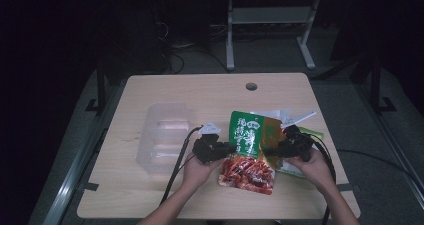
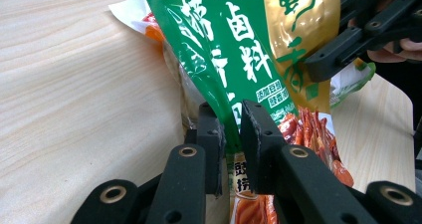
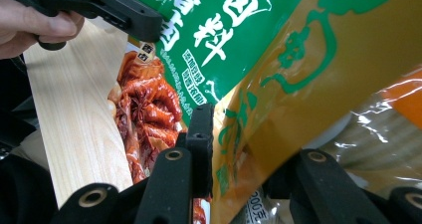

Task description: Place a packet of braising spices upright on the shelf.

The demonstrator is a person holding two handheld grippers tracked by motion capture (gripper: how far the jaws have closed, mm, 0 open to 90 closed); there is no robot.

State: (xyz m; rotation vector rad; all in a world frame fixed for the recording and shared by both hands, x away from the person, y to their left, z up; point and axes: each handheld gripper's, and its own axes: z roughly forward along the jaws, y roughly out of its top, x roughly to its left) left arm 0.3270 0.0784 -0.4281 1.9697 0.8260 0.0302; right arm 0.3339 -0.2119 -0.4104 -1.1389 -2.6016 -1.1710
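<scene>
One green and gold snack bag (image 1: pixel 248 150) is lying at the near middle of the one wooden table (image 1: pixel 200 92), its red printed end pointing toward the person. Two grippers are working on it, one per hand. One clear plastic tray (image 1: pixel 162 135) is sitting to the left of the bag, apart from it, and a few more packets (image 1: pixel 295 120) are lying under and behind the bag's right side; how many is hard to tell, since the bag is covering most of them.

The left gripper (image 1: pixel 227 149) is pinching the bag's left edge: in the left gripper view its two fingers (image 2: pixel 259 144) are standing almost together, with the green film running down between them and pressed on both sides.

The right gripper (image 1: pixel 272 150) is sitting at the bag's right edge. In the right gripper view the gold side of the bag (image 3: pixel 308 79) is lying between its jaws, draping over the right one and hiding it; the left finger (image 3: pixel 200 144) is just beside the film, and the jaws are standing part open, so whether the pads are pressing the bag I cannot tell.
</scene>
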